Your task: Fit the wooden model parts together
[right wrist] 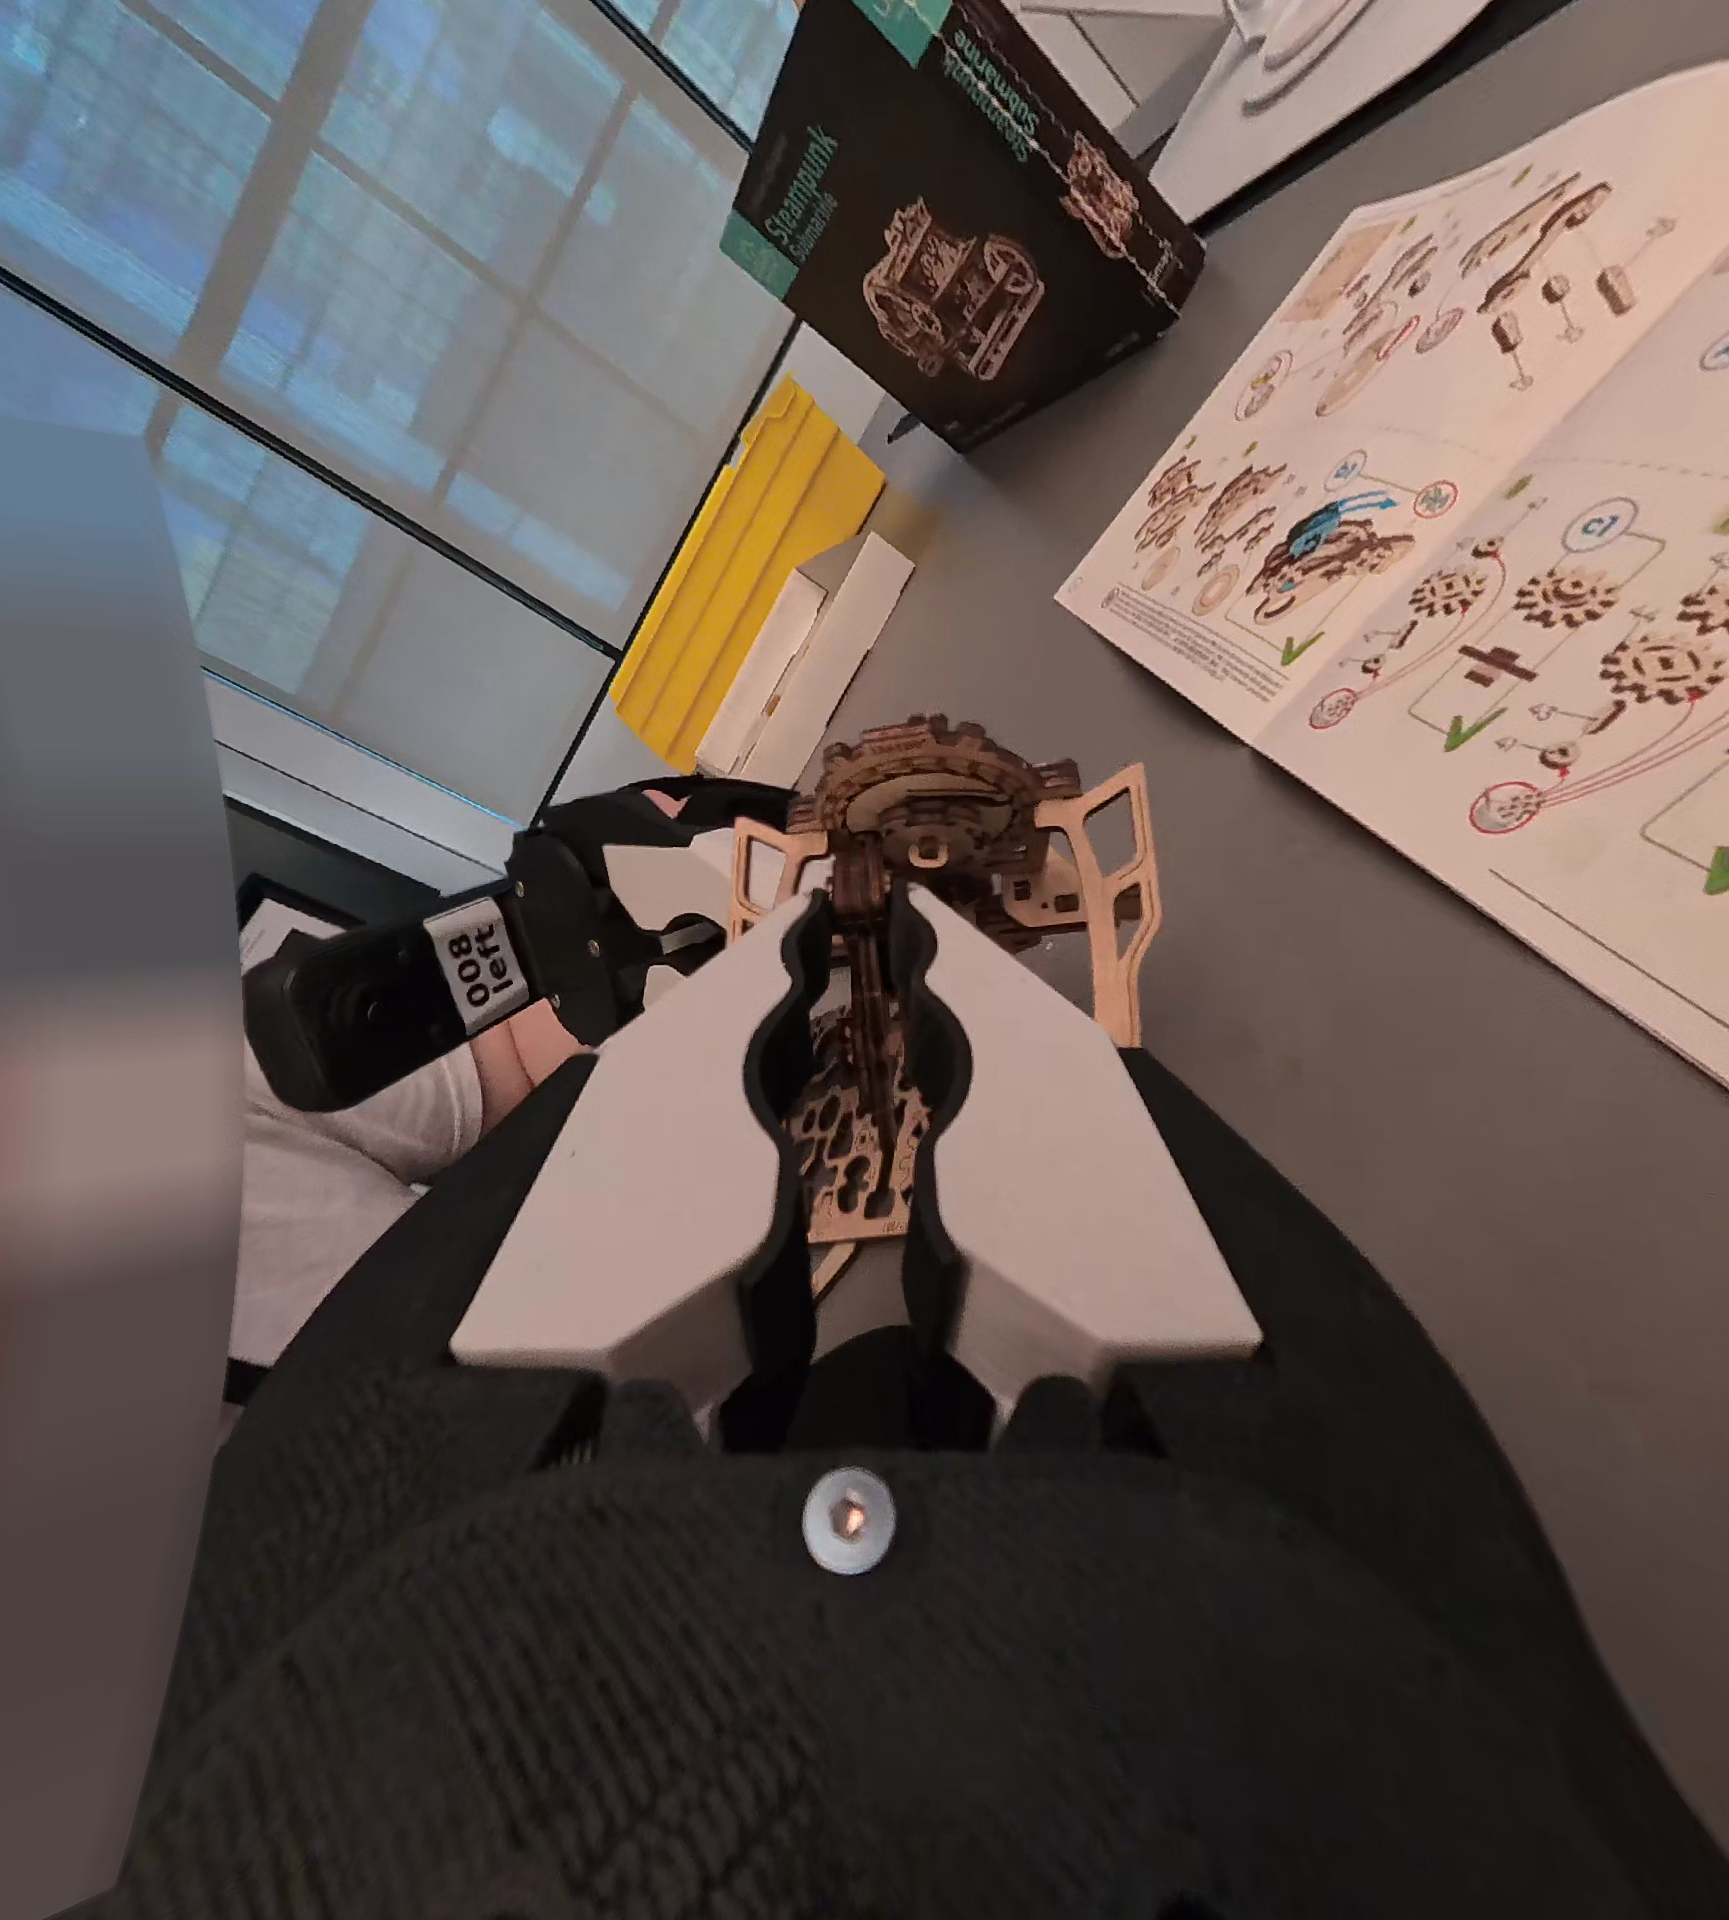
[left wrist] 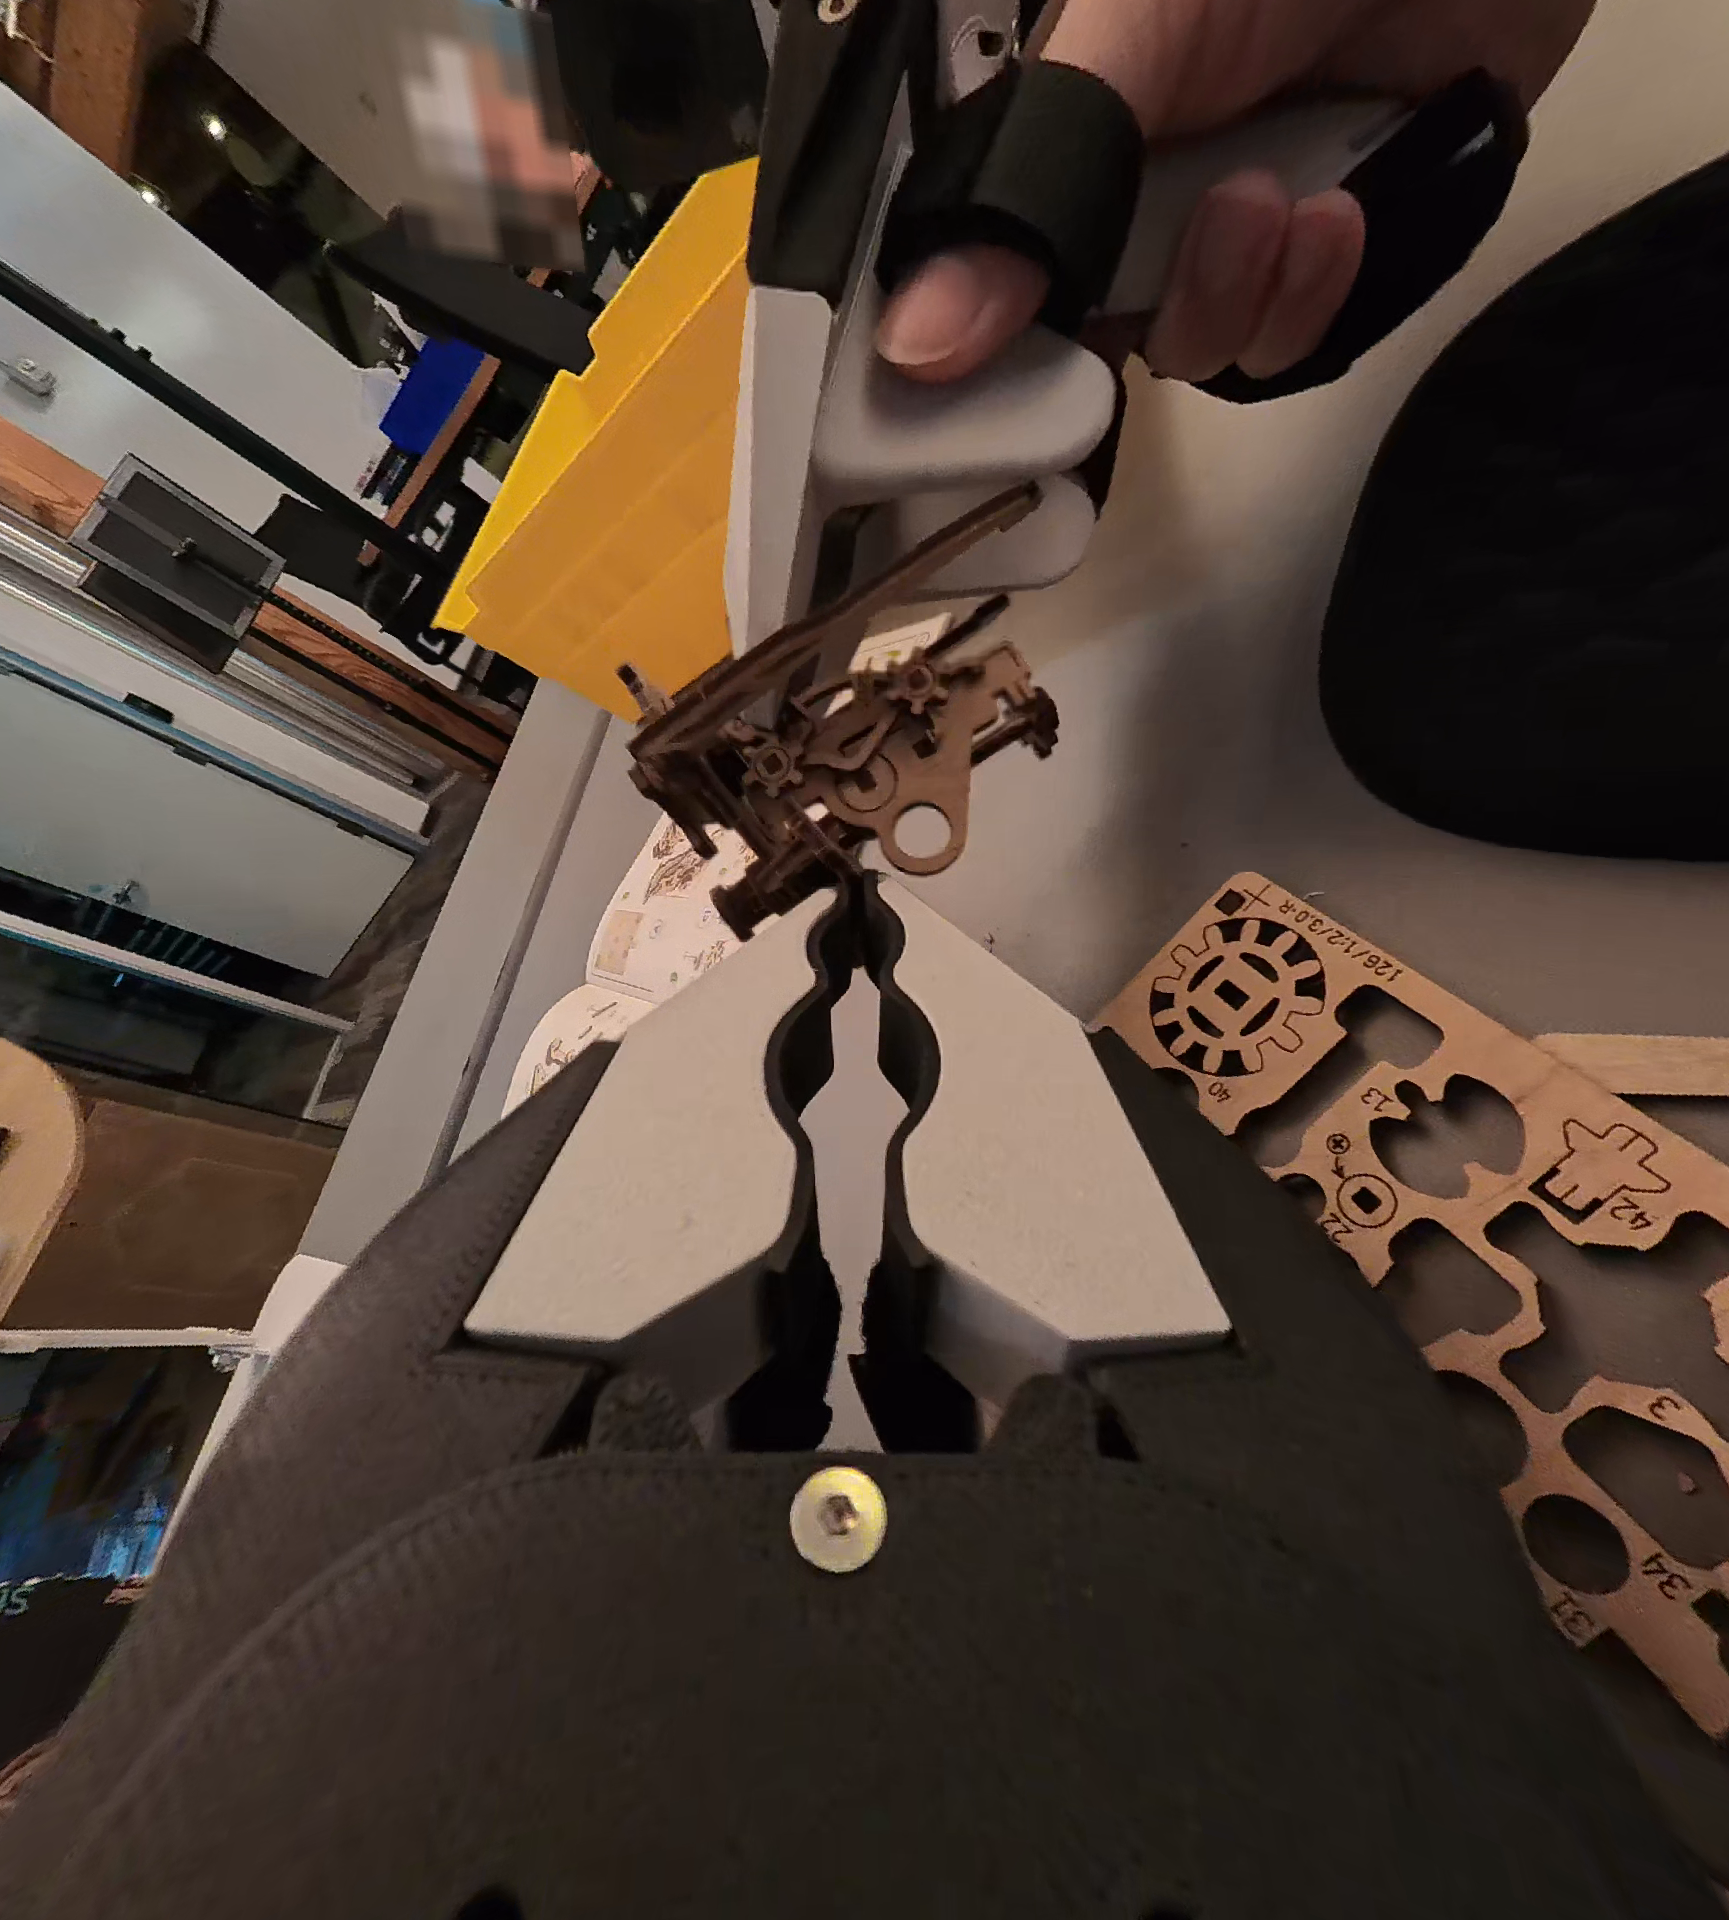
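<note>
Above the grey table (right wrist: 1359, 1039): wooden model (left wrist: 818, 758) held in the air between both tongs, beside a yellow bin (left wrist: 611, 499).
Left tongs (left wrist: 855, 899): tips nearly together, pinching a small dark spool-like bit at the model's lower end.
Right tongs (right wrist: 860, 914): clamped on the model's flat spine, holding it edge-on.
Step, my read: seating the small bit into the model.
Doing it well: keep the right tongs rigid as a vice, push straight along the slot with the left, no twisting; thin ply snaps.
Model look: dark laser-cut ply, small gears, curved arms, one round hole in a plate.
Nearby: punched-out part sheet (left wrist: 1462, 1195), open instruction booklet (right wrist: 1514, 571), kit box (right wrist: 964, 229).
</note>
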Demonstrator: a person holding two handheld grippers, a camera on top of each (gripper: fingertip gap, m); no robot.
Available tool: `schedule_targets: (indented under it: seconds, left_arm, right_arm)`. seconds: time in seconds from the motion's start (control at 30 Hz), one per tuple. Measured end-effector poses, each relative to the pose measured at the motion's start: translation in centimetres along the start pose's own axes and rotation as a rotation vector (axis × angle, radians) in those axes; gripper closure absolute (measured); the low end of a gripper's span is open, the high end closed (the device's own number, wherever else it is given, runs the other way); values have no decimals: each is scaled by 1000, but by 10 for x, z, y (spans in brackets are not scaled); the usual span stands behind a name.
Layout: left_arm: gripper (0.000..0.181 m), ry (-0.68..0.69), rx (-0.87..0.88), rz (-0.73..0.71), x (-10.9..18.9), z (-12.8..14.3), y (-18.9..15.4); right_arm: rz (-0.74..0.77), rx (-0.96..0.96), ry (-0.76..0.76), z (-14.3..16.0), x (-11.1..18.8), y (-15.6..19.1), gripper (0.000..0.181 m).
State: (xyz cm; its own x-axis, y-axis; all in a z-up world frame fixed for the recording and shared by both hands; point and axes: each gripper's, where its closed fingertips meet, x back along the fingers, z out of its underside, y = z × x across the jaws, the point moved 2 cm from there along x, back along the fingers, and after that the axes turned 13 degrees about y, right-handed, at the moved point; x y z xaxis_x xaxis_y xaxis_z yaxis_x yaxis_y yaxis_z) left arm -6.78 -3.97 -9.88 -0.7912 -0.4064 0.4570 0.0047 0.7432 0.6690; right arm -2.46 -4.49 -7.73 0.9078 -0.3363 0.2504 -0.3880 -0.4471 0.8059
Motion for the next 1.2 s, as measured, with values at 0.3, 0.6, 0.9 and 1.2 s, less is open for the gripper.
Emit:
schedule_targets:
  seconds: [0.3,0.6,0.9,1.2]
  left_arm:
    - [181,47,-32,38,-7,7,-13]
    - [178,101,0,141,-16,12,-28]
    - [180,95,-25,86,-17,9,-23]
    - [180,82,-55,51,-17,7,-22]
  right_arm:
    - [48,-14,52,10,-5,-13,173]
    - [104,-8,127,20,-8,-21,172]
    - [147,27,143,19,-2,-21,172]
    - [135,53,134,16,-2,-21,172]
